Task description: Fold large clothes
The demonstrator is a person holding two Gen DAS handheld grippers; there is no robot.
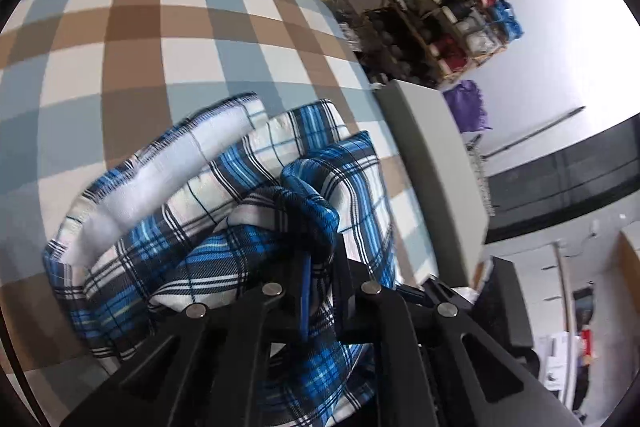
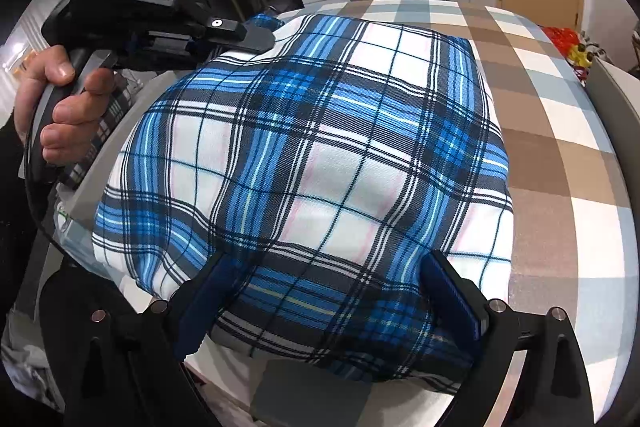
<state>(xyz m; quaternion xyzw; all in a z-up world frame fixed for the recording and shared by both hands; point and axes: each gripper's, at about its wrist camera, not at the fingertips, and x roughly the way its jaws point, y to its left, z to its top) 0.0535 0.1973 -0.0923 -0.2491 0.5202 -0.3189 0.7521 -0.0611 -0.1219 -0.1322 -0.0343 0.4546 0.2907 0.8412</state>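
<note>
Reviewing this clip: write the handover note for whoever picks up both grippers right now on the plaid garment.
Left gripper: shut on a bunched fold of the blue plaid garment at its far-left corner.
Right gripper: open, fingers straddling the near edge, not pinching.
The garment lies as a folded bundle on the checked tablecloth.
Done: several folds.
Left: probably lay down the left corner, then flatten.

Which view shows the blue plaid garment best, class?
The right wrist view: the blue plaid garment lies spread across the checked cloth. The left wrist view shows only a bunched fold pinched in the left gripper.
</note>
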